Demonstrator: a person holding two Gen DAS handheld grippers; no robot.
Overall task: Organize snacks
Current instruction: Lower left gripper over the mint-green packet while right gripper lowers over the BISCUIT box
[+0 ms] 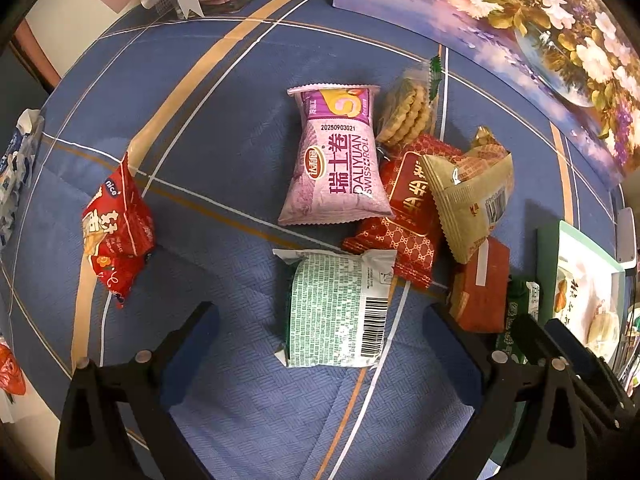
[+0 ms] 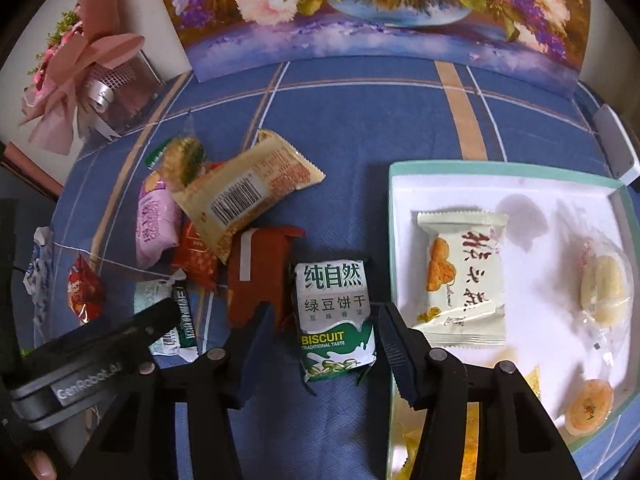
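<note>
In the left wrist view my left gripper (image 1: 320, 312) is open, its fingers on either side of a green-and-white biscuit pack (image 1: 338, 310) lying barcode up on the blue cloth. Behind it lie a pink Swiss roll pack (image 1: 336, 160), a red patterned pack (image 1: 404, 216), a gold pack (image 1: 468, 196) and clear-wrapped round biscuits (image 1: 404, 114). In the right wrist view my right gripper (image 2: 326, 318) is open around a green biscuit pack (image 2: 336, 320) lying face up. A mint-rimmed white tray (image 2: 400, 184) to the right holds a cream pack (image 2: 464, 276) and wrapped pastries.
A red snack pack (image 1: 118, 228) lies apart at the left. A brown-red box (image 2: 260, 272) sits beside the green pack. A flower painting (image 2: 380, 12) stands at the back and a pink bouquet (image 2: 88, 76) at the back left. The left gripper's body (image 2: 92, 364) shows at lower left.
</note>
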